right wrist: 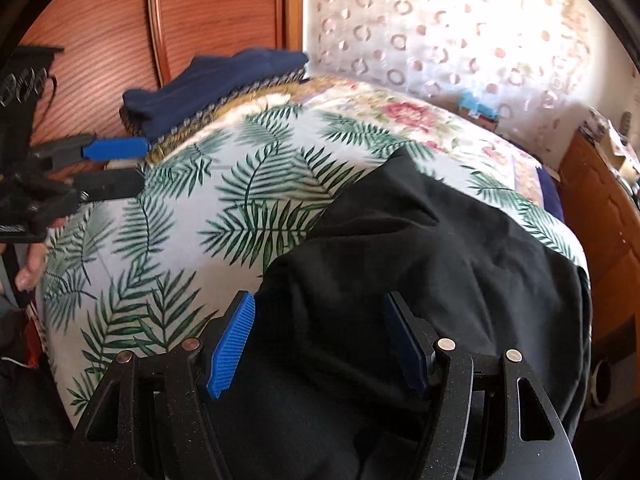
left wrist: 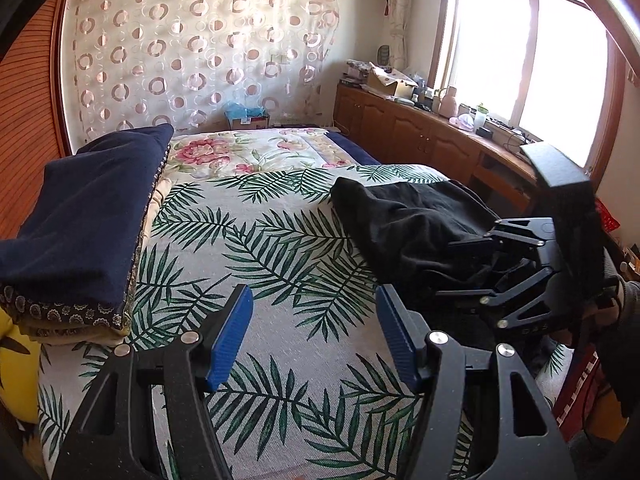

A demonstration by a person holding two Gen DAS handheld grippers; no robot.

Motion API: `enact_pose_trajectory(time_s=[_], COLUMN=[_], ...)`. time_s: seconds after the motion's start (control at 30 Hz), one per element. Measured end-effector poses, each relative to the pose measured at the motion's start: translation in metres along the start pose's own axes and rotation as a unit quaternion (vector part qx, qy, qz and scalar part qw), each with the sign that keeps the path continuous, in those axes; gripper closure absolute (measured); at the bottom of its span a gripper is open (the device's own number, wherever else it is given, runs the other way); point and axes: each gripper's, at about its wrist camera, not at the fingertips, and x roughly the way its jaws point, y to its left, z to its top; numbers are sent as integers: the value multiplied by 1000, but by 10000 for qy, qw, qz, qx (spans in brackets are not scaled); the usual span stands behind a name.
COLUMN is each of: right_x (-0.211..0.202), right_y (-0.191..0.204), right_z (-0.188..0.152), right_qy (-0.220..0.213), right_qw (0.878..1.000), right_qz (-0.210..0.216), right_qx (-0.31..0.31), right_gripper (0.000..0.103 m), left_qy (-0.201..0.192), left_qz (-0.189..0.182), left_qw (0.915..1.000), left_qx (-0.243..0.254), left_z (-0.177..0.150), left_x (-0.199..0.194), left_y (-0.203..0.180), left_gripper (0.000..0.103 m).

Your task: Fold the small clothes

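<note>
Lying crumpled on the near right part of the bed, the loose black fabric garment (right wrist: 432, 248) has not yet been spread or folded, so the work looks to be at its very start. Its folds bunch toward the bed's edge, which suggests it needs flattening first. Poised over its near end, the right gripper (right wrist: 320, 340) has its blue ribbed pads standing wide with dark cloth below them, and nothing is pinched. Beside it, the left gripper (left wrist: 316, 332) hangs over the bare palm-leaf printed bedcover (left wrist: 260, 248), jaws equally wide and empty, probably kept clear so the garment can be laid out there. Farther off, a stack of folded navy cloth (left wrist: 88, 216) sits at the bed's left side, likely the place for finished pieces.
</note>
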Motion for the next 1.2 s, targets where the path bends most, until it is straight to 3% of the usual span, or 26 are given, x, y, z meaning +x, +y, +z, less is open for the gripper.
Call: enact_pose_trajectory(time_s=[0.17, 0.23, 0.3, 0.37, 0.6, 0.77, 1.0, 1.13, 1.2], right_x=[13, 13, 14, 4, -55, -80, -64, -31, -13], right_y=[-4, -7, -10, -15, -57, -99, -146, -171, -176], right_z=[3, 2, 0, -3, 6, 15, 33, 31, 23], right_qy=[83, 38, 31, -53, -890, -1106, -824, -370, -13], right_qw=[9999, 9998, 9996, 9996, 9929, 9855, 9792, 9678, 9672], right_qz=[53, 118, 175, 137, -423, -957, -1534, -1968, -1894], right_qx=[85, 155, 214, 236, 667, 864, 1037, 1527, 1692], right_gripper=[35, 54, 85, 98, 99, 99, 100, 100, 99], left_qy=[16, 27, 42, 47, 74, 82, 148, 198, 227], left_qz=[-27, -40, -50, -69, -138, -211, -283, -339, -345], left_qw=[10000, 10000, 10000, 10000, 9999, 9997, 9994, 9991, 9990], left_qx=[-8, -7, 2, 20, 60, 70, 141, 166, 196], left_z=[-1, -2, -2, -3, -4, -4, -6, -8, -10], left_x=[1, 1, 2, 2, 2, 4, 8, 9, 11], left_y=[-1, -1, -3, -5, -9, -15, -24, -30, -33], left_gripper=[38, 38, 38, 38, 38, 38, 38, 38, 38])
